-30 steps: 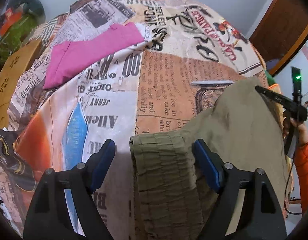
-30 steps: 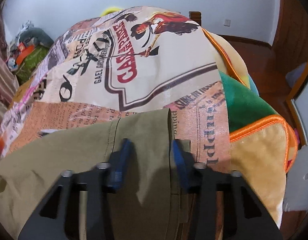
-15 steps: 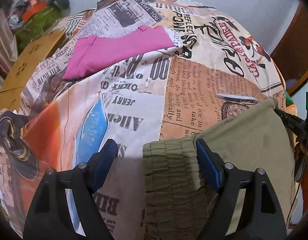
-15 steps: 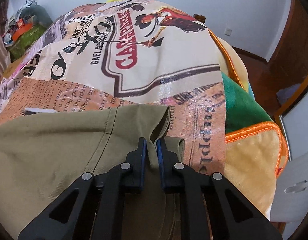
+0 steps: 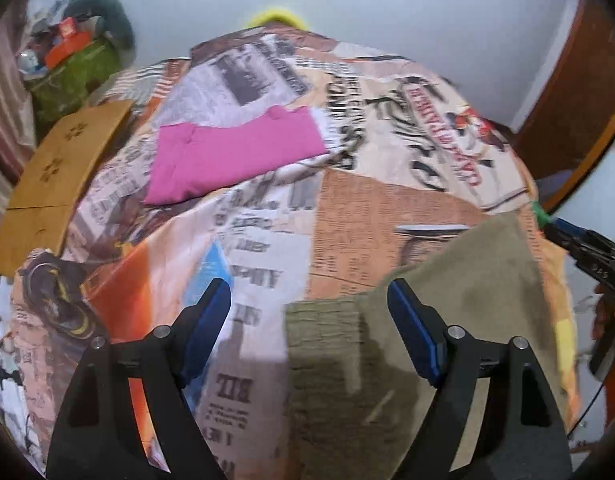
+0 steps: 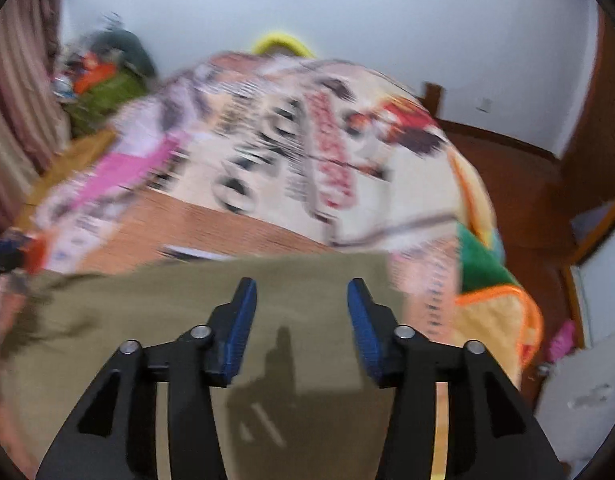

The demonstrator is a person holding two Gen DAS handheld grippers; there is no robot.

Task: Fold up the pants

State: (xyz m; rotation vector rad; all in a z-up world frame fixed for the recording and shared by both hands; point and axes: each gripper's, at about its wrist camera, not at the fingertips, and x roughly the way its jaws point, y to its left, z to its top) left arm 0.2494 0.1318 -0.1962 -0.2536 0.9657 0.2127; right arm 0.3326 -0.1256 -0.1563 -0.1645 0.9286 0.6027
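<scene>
The olive-green pants (image 5: 447, 320) lie flat on the newspaper-print bedcover (image 5: 347, 220), with the gathered waistband (image 5: 327, 344) toward me. My left gripper (image 5: 309, 314) is open above the waistband's left edge and holds nothing. In the right wrist view the pants (image 6: 299, 344) fill the lower part, blurred by motion. My right gripper (image 6: 301, 312) is open above the cloth near its far right corner. The right gripper's tip also shows at the right edge of the left wrist view (image 5: 579, 248).
A folded pink garment (image 5: 235, 152) lies further up the bed. A wooden board (image 5: 59, 176) stands at the left, with a clutter pile (image 5: 79, 60) behind it. A green and orange blanket (image 6: 491, 280) hangs at the bed's right side, above the wooden floor (image 6: 519, 184).
My right gripper was shut on the pants' far corner half a second ago and has since opened, letting the cloth go. Both views have tilted up and back.
</scene>
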